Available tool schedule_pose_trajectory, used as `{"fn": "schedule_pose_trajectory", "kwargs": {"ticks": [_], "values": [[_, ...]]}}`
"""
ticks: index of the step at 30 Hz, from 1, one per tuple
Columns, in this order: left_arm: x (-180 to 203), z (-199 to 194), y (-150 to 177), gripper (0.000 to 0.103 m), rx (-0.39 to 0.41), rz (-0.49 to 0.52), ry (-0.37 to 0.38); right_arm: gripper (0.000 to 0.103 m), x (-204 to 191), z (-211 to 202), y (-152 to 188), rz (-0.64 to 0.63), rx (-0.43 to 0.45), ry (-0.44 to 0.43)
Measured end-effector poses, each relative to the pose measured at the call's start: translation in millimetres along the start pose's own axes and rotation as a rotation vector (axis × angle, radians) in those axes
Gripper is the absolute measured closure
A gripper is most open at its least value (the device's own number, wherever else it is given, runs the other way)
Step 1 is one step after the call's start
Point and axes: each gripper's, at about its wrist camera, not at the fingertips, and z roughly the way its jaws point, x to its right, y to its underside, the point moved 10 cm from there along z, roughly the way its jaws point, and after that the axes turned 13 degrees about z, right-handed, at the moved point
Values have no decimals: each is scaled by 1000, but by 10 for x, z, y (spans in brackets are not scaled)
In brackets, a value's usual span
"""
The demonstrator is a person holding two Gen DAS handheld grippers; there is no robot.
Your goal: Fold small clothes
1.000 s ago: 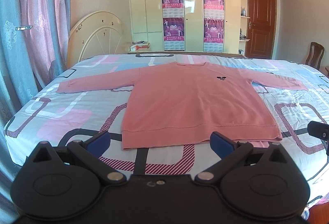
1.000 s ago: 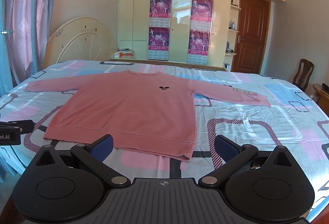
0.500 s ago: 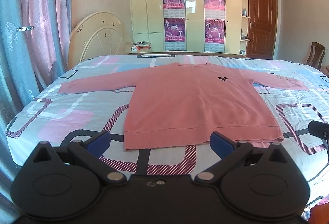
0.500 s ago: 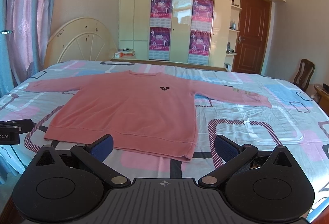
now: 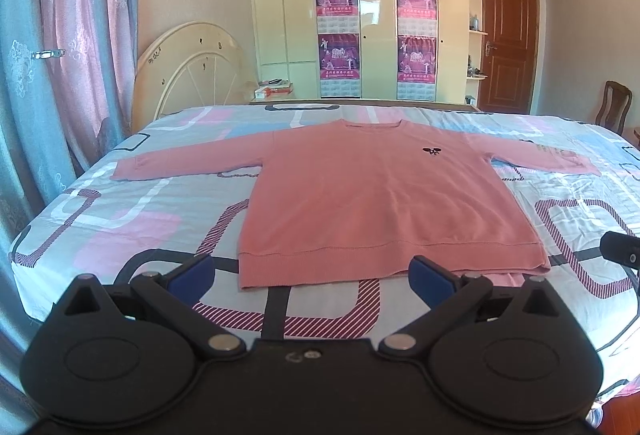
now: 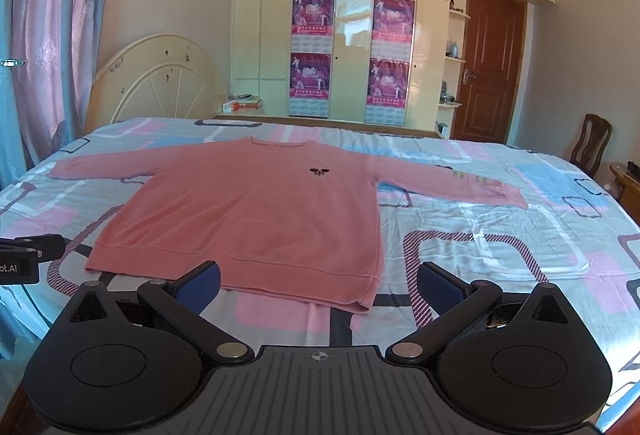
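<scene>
Pink sweater [image 5: 384,203] lying flat, front up, on the bed [image 5: 132,211], both sleeves spread sideways, hem toward the cameras, collar toward the far wardrobe [image 5: 376,15]. No fold yet made; the step in hand appears to be the approach for a first grasp.

Left gripper [image 5: 312,277]: fingers [image 5: 192,275] wide apart and empty, hovering over the near bed edge; the hem's left corner lies between them and just beyond.

Right gripper [image 6: 318,285]: fingers [image 6: 438,285] likewise apart and empty; the hem's right corner lies between them and just ahead.

To do the step well: lower each gripper to its own hem corner or sleeve, pinch only the sweater and not the bedsheet beneath, and take both sides evenly so that the fold line runs straight. The knit looks soft and likely to sag if lifted at one point.
</scene>
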Motion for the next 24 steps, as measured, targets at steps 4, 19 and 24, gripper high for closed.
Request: {"fn": "schedule_pose_trajectory", "kwargs": {"ticks": [4,19,24], "values": [[-10,-3,0,0,1,-1,1,0,1,1,3,0,-1,-2],[21,18,13,0,3,1,-6,0,3,-40,-11,-1,2,-9],[15,15,19,0,4,0,-6,0,-3,-45,-13,0,6,-12]]}}
